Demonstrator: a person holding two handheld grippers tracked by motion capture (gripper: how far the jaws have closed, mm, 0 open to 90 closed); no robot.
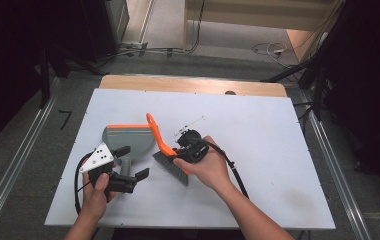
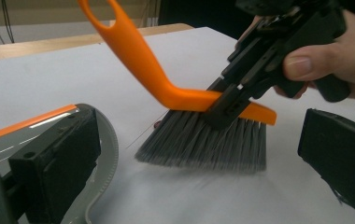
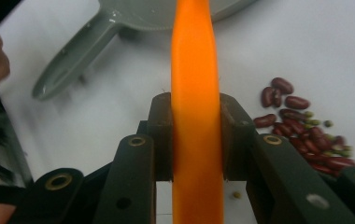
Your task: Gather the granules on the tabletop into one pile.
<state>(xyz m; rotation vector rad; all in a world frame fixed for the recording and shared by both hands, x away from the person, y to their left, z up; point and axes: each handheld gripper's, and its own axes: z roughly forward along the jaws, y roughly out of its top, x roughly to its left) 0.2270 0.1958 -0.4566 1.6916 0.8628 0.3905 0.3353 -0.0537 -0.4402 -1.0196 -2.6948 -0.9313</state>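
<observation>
Orange plastic hand brush with grey bristles is tilted on the white table, bristle tips touching the surface, its looped handle end raised up and away from the person, clamped at the orange back just above the bristles. Grey plastic dustpan with orange front lip lies flat just left of the brush, its short grey handle pointing toward the person, pan edge close to the bristles but apart from them. Small pile of dark red kidney beans mixed with a few green beans lies loose on the table beside the brush.
</observation>
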